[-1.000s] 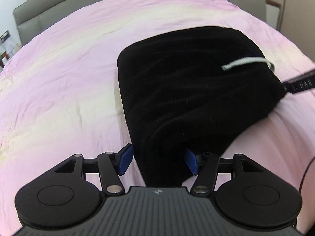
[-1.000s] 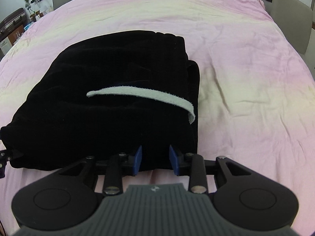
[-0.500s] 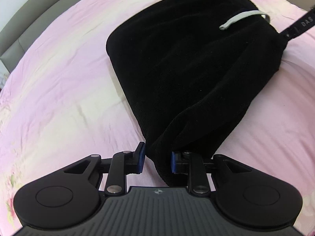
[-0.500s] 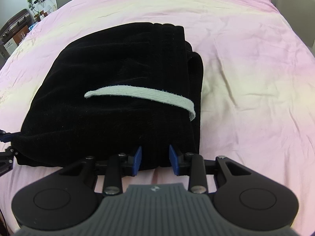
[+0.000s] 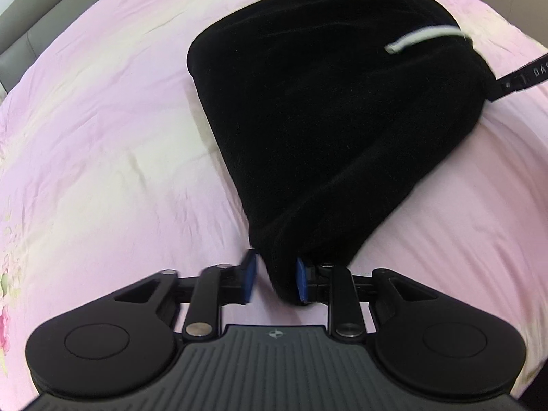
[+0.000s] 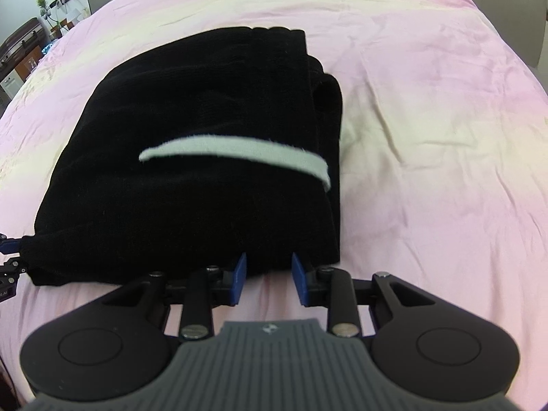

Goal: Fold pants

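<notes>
The black pants (image 5: 328, 109) lie folded in a thick bundle on the pink bedsheet (image 5: 102, 144), with a white drawstring (image 5: 421, 36) across the top. My left gripper (image 5: 274, 282) is open, and the bundle's near corner sits between its blue pads, against the right one. In the right wrist view the pants (image 6: 191, 185) and the drawstring (image 6: 239, 152) fill the middle. My right gripper (image 6: 267, 279) is open just off the bundle's near edge, holding nothing. The left gripper shows at the far left edge (image 6: 8, 260).
The pink and cream bedsheet (image 6: 428, 137) spreads all around the bundle. A grey headboard (image 5: 20, 41) is at the far left. A grey chair (image 6: 507, 10) stands beyond the bed at right, and a shelf with a plant (image 6: 44, 10) at far left.
My left gripper's jaws have widened off the bundle's corner, and the bundle sits lower. My right gripper has opened a little and drawn back slightly from the edge.
</notes>
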`<state>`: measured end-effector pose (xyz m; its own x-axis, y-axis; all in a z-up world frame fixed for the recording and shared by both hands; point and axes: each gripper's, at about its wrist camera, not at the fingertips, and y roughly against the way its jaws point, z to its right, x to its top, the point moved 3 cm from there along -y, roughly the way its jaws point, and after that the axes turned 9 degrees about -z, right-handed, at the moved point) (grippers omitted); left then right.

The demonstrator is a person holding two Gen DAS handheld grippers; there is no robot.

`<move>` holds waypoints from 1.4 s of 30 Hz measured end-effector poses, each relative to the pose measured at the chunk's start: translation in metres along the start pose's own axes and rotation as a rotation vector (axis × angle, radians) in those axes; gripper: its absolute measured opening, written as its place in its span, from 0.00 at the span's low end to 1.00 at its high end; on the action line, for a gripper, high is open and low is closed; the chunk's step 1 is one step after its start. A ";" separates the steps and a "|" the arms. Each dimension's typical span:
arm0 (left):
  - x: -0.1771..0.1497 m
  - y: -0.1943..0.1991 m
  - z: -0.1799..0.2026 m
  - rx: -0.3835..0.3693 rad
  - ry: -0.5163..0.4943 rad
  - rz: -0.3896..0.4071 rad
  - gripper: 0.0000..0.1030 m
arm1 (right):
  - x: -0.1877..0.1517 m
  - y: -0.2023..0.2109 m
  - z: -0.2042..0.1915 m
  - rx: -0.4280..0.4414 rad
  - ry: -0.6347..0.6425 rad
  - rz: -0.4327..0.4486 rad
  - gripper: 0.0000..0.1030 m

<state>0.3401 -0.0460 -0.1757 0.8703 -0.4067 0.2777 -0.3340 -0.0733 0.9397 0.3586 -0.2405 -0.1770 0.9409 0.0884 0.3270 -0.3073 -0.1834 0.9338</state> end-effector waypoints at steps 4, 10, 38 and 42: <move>-0.013 0.021 -0.007 0.022 -0.005 0.002 0.33 | -0.010 0.014 0.018 -0.003 -0.043 -0.014 0.31; 0.002 0.059 -0.034 -0.017 0.083 0.093 0.37 | -0.009 0.045 0.042 0.086 -0.161 0.009 0.60; 0.116 -0.071 -0.108 -0.469 0.423 0.022 0.91 | 0.080 -0.048 0.057 0.355 -0.282 -0.133 0.85; 0.113 -0.087 -0.115 -0.547 0.455 0.009 0.88 | 0.082 -0.068 0.064 0.429 -0.313 -0.148 0.85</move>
<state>0.5091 0.0193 -0.2032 0.9730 0.0239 0.2297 -0.2162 0.4441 0.8695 0.4661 -0.2835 -0.2232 0.9871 -0.1403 0.0767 -0.1446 -0.5793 0.8022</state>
